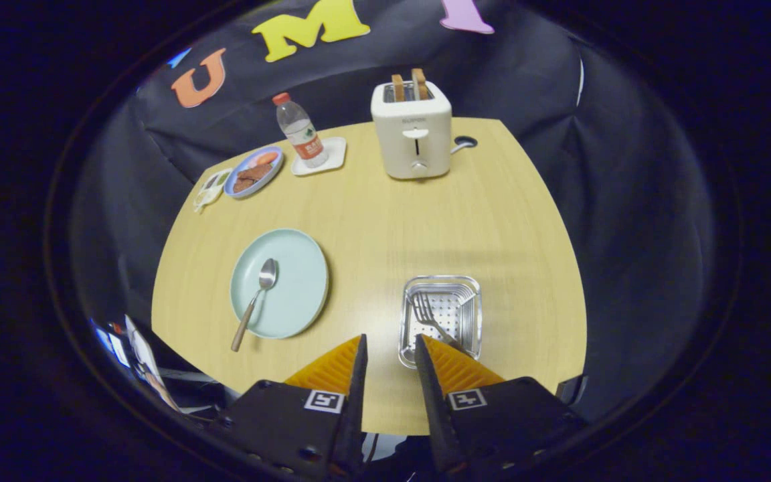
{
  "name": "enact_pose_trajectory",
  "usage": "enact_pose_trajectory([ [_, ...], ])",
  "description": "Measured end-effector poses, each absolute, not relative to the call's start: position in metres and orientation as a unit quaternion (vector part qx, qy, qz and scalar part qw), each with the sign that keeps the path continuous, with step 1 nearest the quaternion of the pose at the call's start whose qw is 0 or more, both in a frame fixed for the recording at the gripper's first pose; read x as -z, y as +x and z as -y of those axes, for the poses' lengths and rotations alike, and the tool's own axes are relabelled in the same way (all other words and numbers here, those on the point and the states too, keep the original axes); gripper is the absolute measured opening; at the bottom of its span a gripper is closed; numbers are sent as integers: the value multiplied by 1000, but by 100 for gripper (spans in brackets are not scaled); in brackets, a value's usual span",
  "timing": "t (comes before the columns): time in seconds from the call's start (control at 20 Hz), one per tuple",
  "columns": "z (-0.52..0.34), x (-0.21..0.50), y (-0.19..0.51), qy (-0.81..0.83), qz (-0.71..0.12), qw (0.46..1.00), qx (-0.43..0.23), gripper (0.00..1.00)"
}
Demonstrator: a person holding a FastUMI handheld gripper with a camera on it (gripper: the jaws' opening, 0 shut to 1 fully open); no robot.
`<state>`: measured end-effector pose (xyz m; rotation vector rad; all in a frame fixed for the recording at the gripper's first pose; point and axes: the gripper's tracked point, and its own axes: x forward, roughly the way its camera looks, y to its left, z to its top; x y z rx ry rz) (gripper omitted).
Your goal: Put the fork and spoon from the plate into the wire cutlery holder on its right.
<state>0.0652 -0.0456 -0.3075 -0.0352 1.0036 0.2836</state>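
Steel fork [430, 316] is seen lying inside the wire cutlery holder [440, 320], just ahead of the gripper [389, 349], whose fingers are spread with nothing between them. Spoon [256, 299] is left on the pale green plate [279, 282], beside the holder.

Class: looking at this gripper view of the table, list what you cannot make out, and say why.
- Fork handle end in the wire cutlery holder: hidden behind a gripper finger; jaws apart, empty.
- Food on the small blue plate: too small to identify.
- Things beside the table's near corner: distorted, cut off.
- Spoon on the plate: clear.
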Motion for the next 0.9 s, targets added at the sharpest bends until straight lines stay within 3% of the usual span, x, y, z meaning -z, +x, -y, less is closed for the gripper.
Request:
enact_pose_trajectory([
  [0.05,37,306,64,-22,-465,874,-141,53],
  [0.2,4,301,65,-28,-423,892,-158,61],
  [0.35,-31,305,60,-20,-397,902,-170,77],
  [0.55,-57,314,66,-27,-359,922,-140,93],
  [0.65,-68,322,67,-27,-350,928,-126,97],
  [0.9,-104,345,65,-1,-346,932,-110,96],
])
